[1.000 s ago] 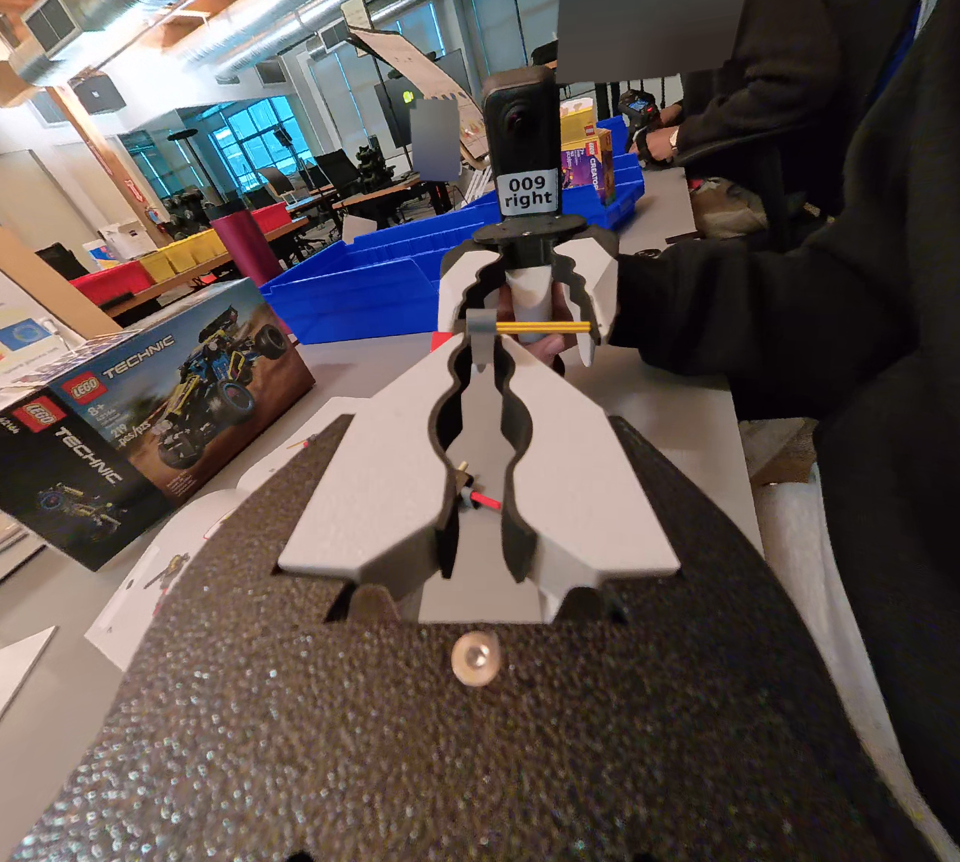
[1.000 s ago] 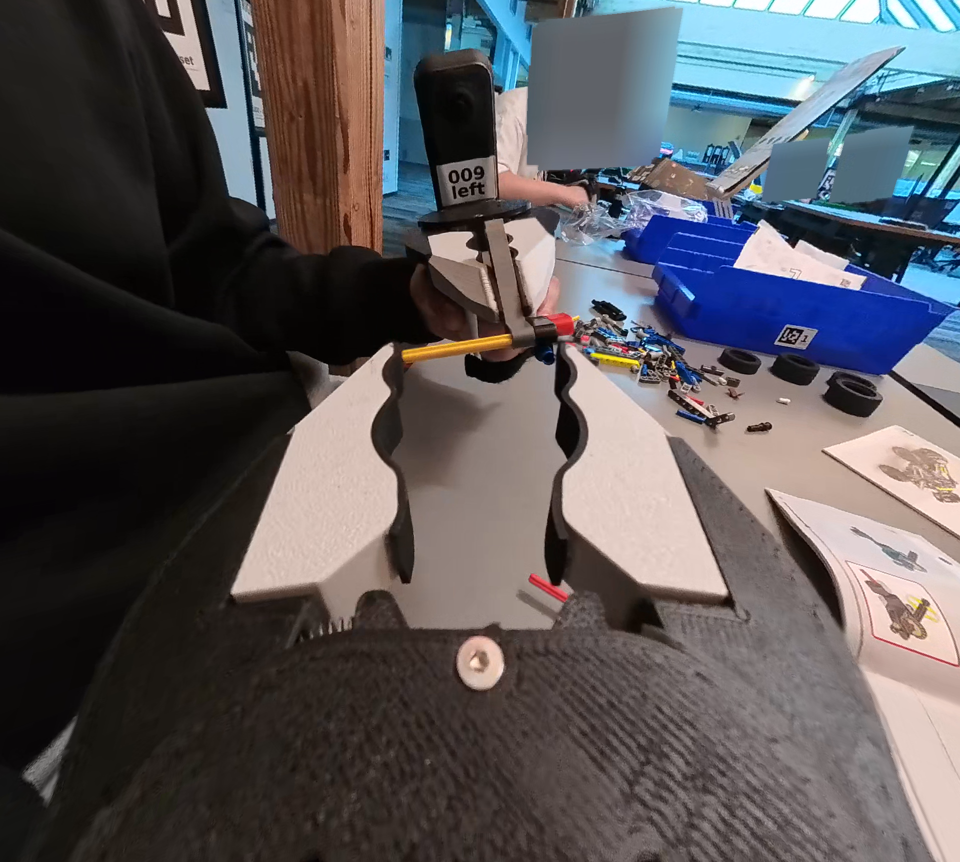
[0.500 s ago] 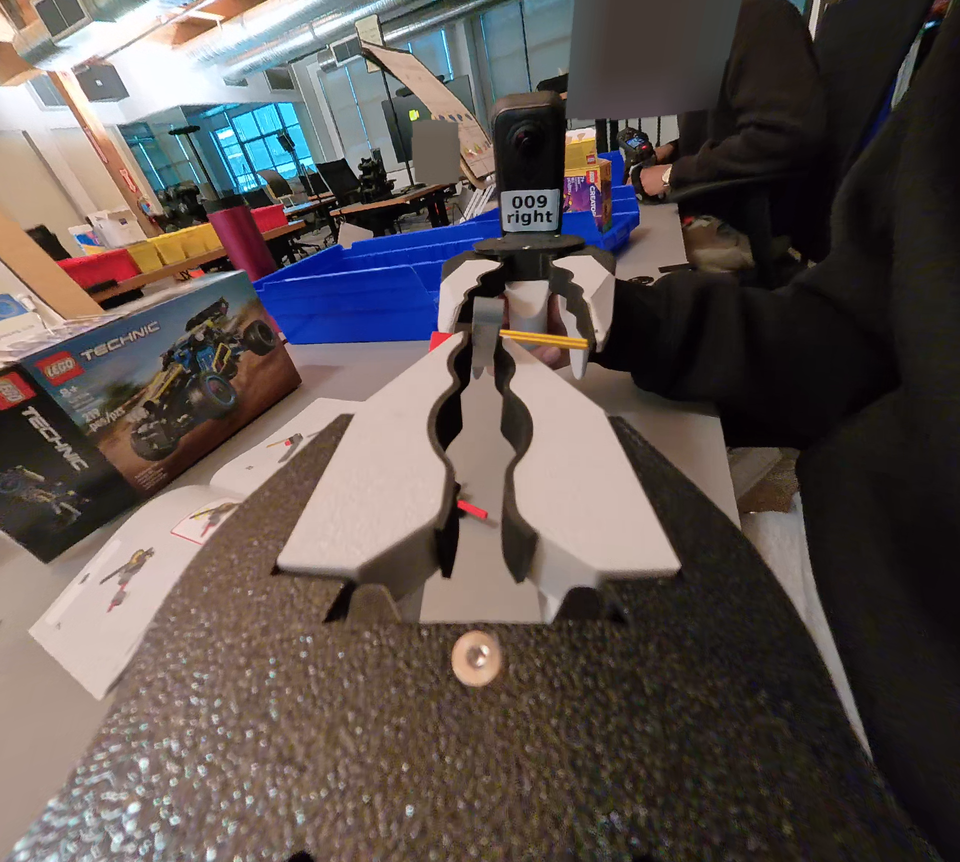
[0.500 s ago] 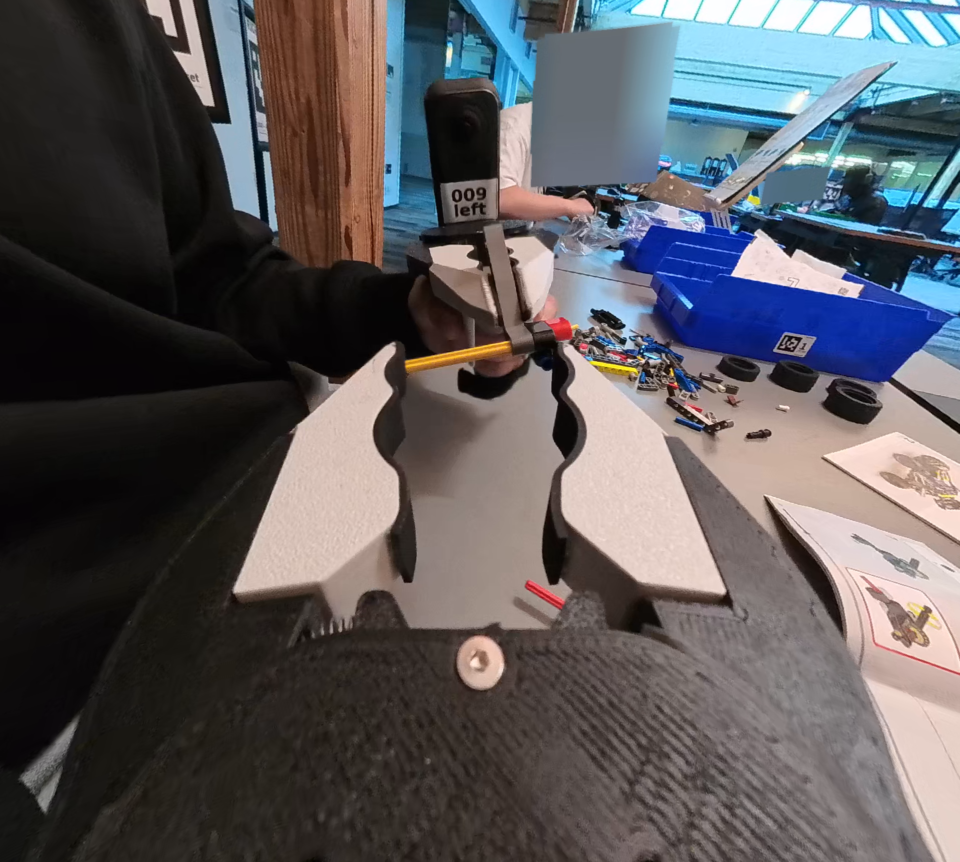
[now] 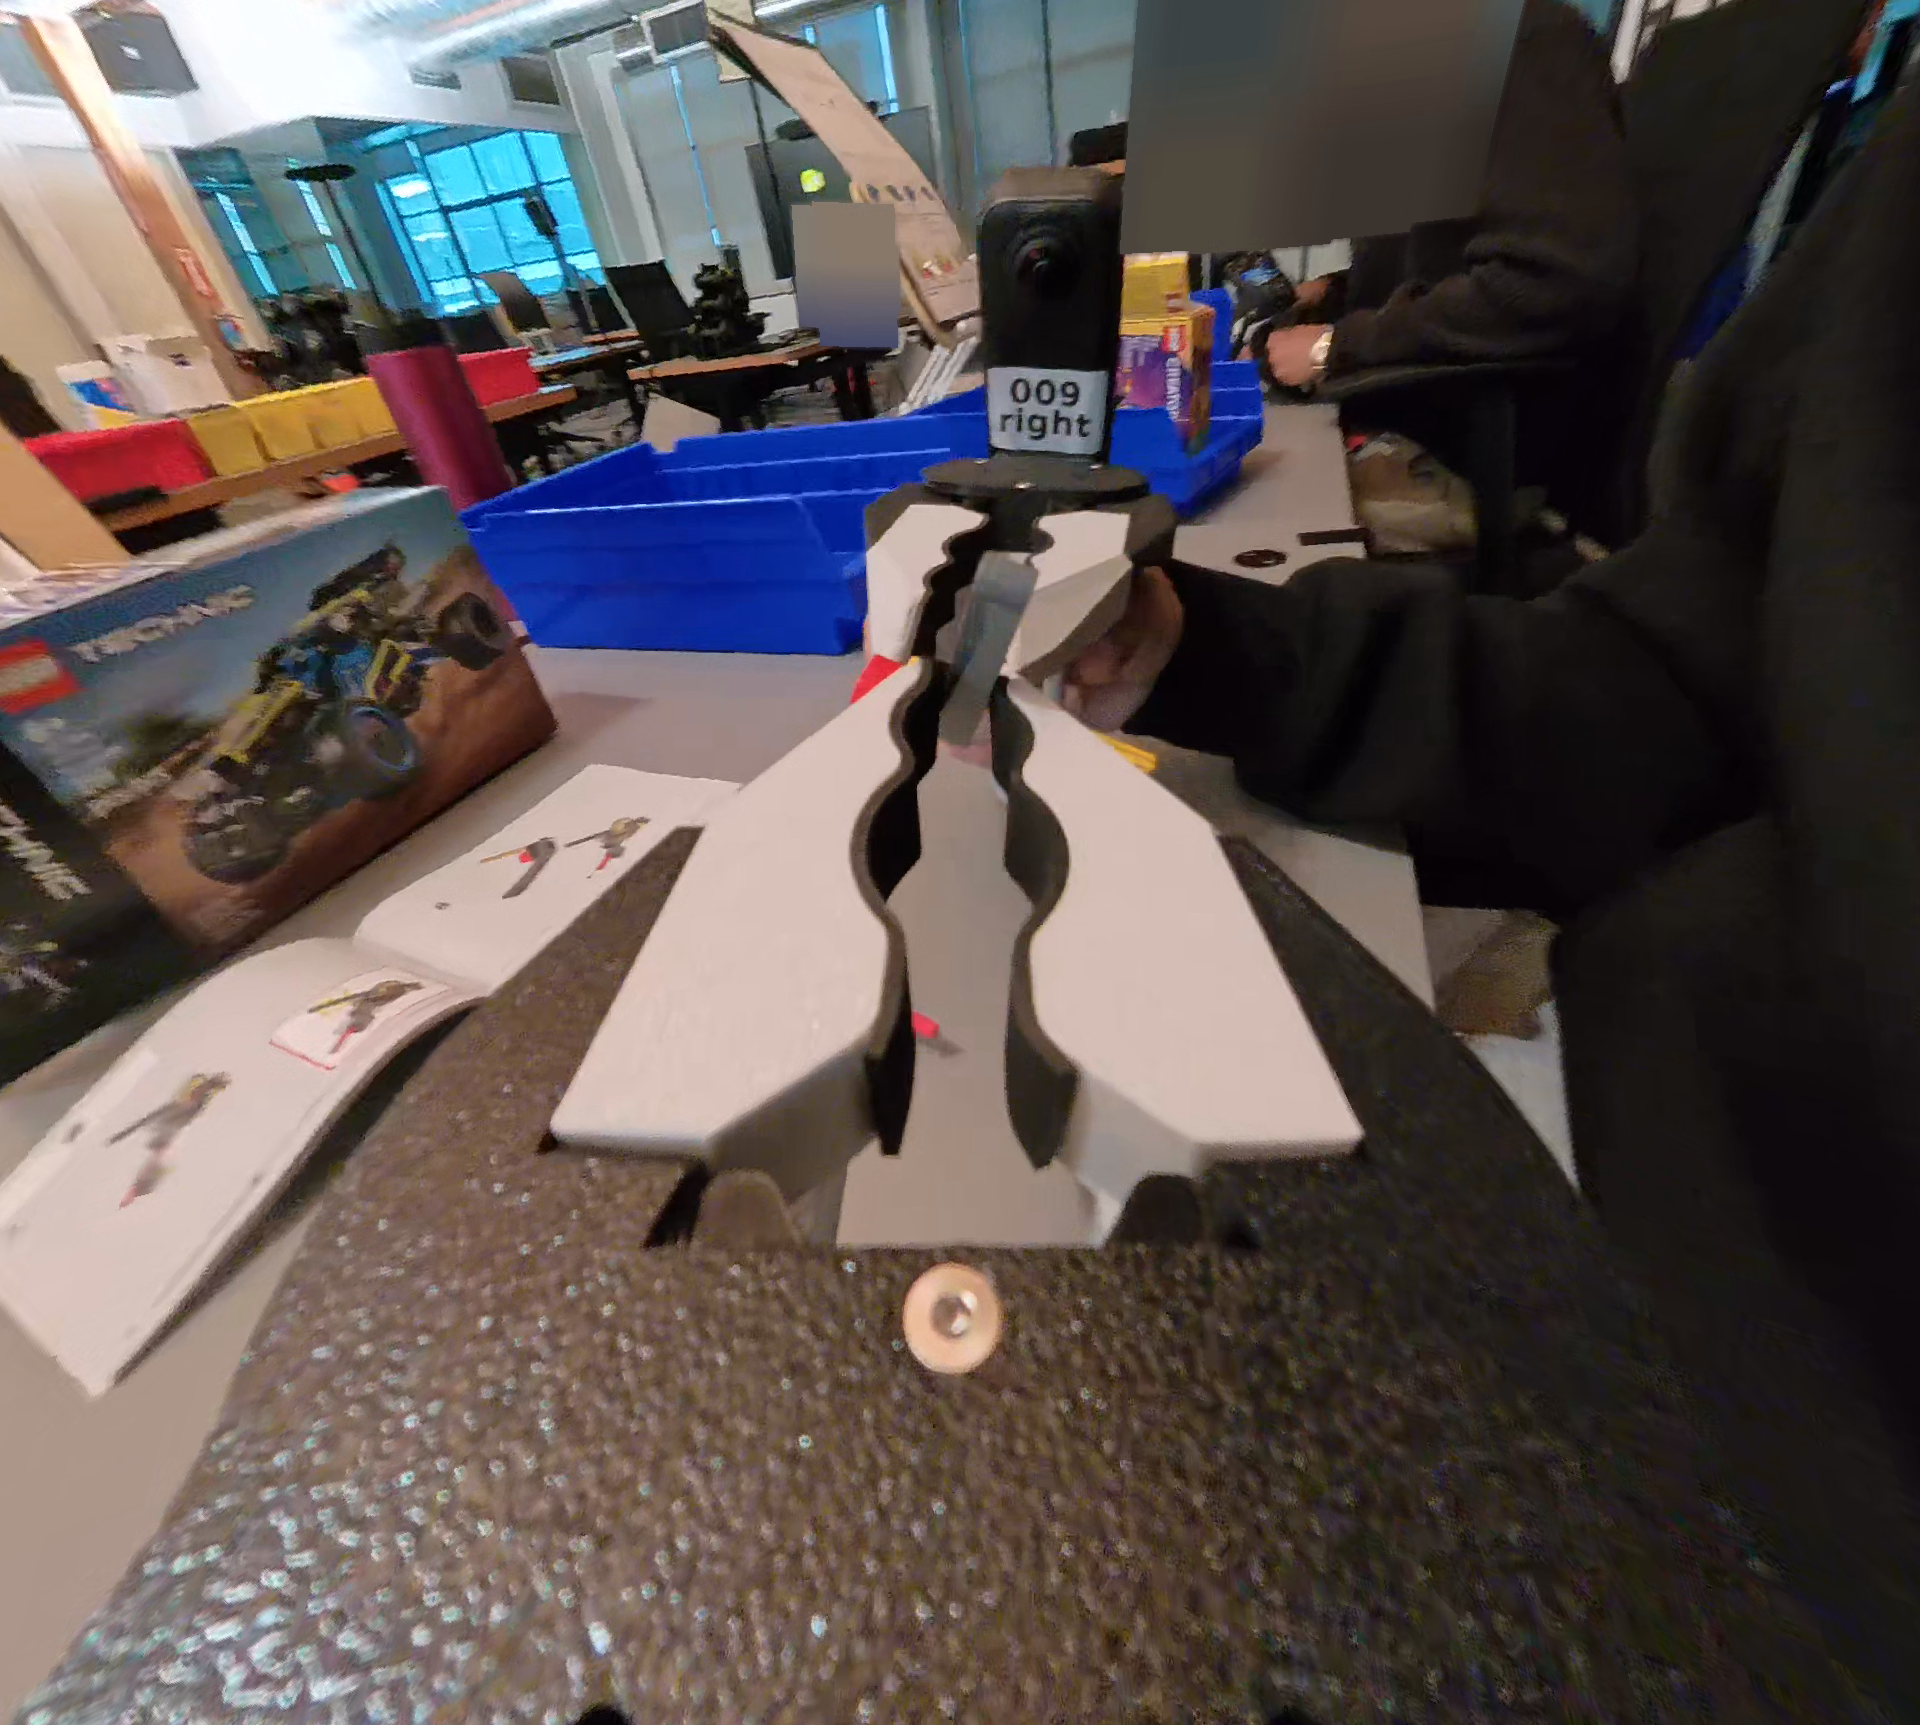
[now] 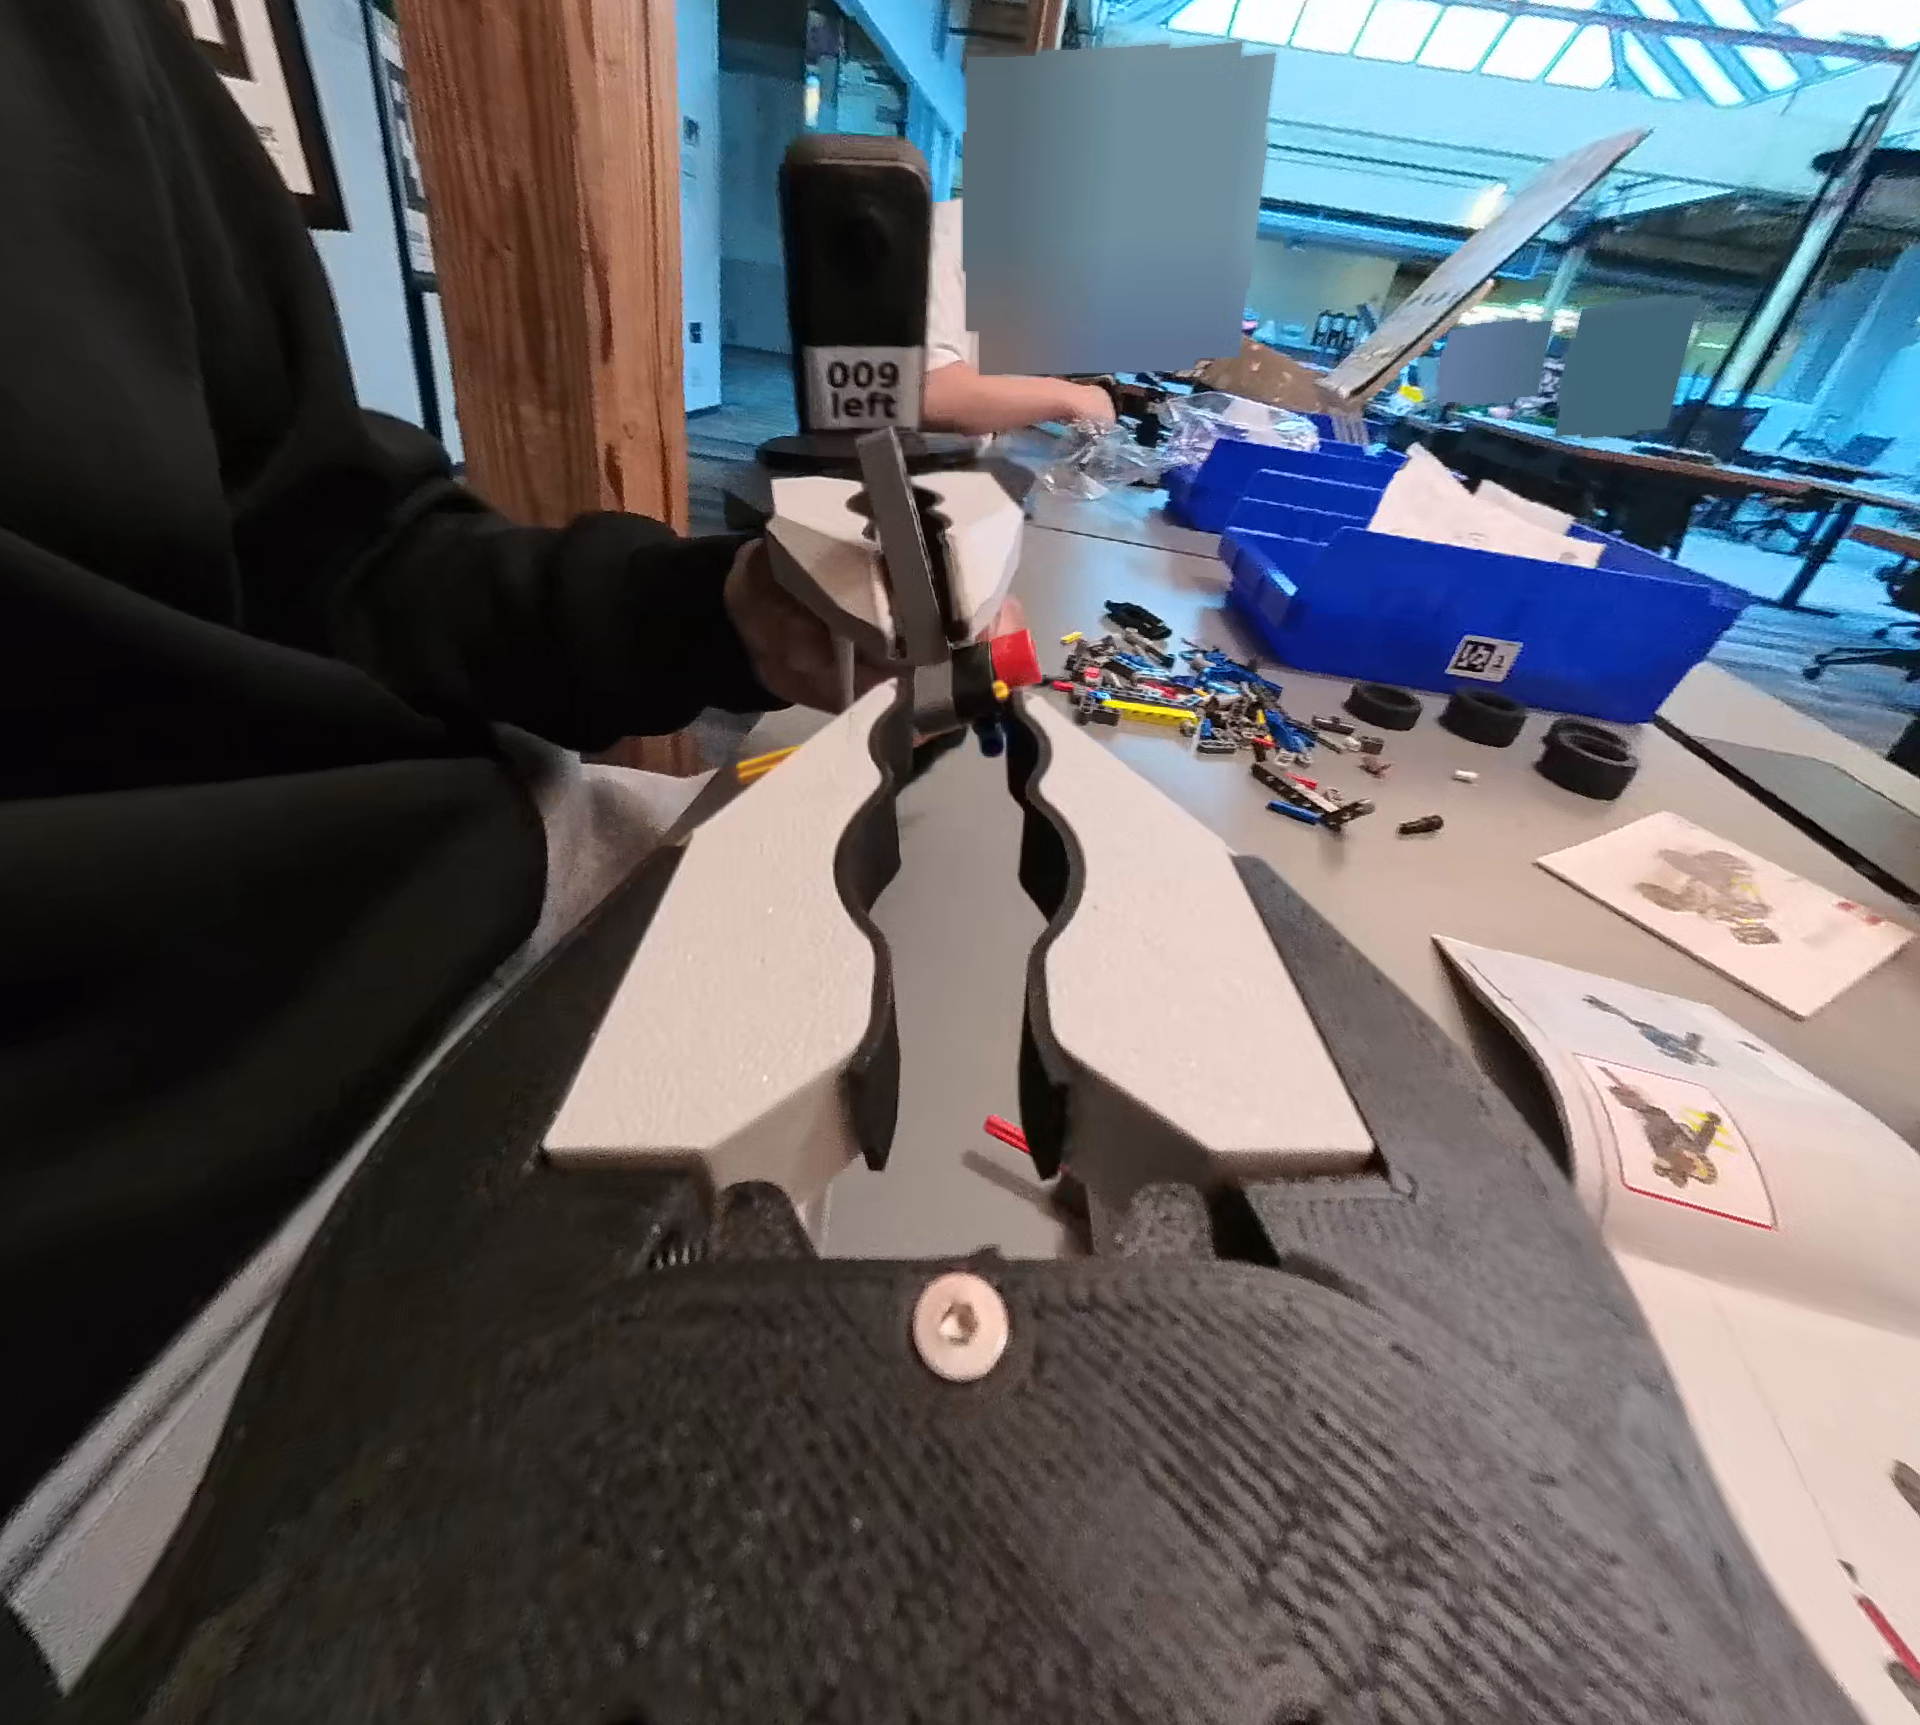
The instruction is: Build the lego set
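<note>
Change: both grippers have closed in until their tips meet.
Left gripper (image 5: 961, 740): pinched on the grey beam (image 6: 914, 595), red bush (image 6: 1013, 655) alongside.
Right gripper (image 6: 956, 719): narrowed; whether it grips the beam, cannot tell.
Yellow axle (image 6: 767, 761): pokes out left of the beam.
Meaning: probably seating the axle.

In the right wrist view we find the loose lego pieces (image 6: 1195, 704) on the table (image 6: 1455, 854) at one o'clock, the bins (image 6: 1475, 610) behind them and three tyres (image 6: 1481, 717) just before the bins. At three o'clock the open booklet (image 6: 1704, 1145) lies near us, a leaflet (image 6: 1725, 912) beyond it. In the left wrist view the set's box (image 5: 239, 709) stands at ten o'clock behind that booklet.
</note>
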A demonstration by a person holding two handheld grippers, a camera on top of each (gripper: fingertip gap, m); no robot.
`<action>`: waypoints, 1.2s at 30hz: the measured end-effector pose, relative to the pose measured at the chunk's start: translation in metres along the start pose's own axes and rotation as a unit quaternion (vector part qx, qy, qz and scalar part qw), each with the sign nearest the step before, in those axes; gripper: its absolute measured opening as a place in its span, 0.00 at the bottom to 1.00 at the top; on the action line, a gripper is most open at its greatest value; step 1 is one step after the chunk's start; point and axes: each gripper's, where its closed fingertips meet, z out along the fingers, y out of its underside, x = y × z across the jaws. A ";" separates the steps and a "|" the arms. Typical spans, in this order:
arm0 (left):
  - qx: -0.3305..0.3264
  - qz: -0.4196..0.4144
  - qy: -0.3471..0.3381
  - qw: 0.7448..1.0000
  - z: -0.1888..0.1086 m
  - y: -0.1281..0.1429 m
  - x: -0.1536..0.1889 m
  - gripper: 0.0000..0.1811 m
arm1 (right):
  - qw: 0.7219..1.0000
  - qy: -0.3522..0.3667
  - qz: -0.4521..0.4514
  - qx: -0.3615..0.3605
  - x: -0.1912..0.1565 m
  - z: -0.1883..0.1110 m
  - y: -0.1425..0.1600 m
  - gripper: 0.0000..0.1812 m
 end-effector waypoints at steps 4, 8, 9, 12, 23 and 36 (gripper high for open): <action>0.006 -0.014 -0.059 0.998 -0.003 -0.002 -0.020 0.03 | 0.998 0.027 -0.036 0.049 0.001 -0.004 -0.014 0.16; 0.061 -0.041 -0.062 0.995 -0.016 -0.018 -0.025 0.03 | 0.999 0.045 -0.017 0.021 0.007 -0.004 -0.009 0.39; 0.073 -0.033 -0.054 0.995 -0.018 -0.021 -0.021 0.03 | 0.999 0.033 -0.009 0.025 0.003 -0.002 -0.011 0.38; 0.071 -0.002 -0.027 0.997 -0.016 -0.022 -0.010 0.03 | 0.999 0.002 0.013 0.041 -0.005 0.005 -0.017 0.36; 0.060 0.020 -0.002 0.998 -0.013 -0.018 -0.001 0.03 | 0.999 -0.039 0.021 0.026 -0.018 0.012 -0.013 0.33; 0.053 0.003 0.005 0.999 -0.015 -0.017 -0.002 0.03 | 0.999 -0.049 0.009 0.013 -0.020 0.013 -0.010 0.28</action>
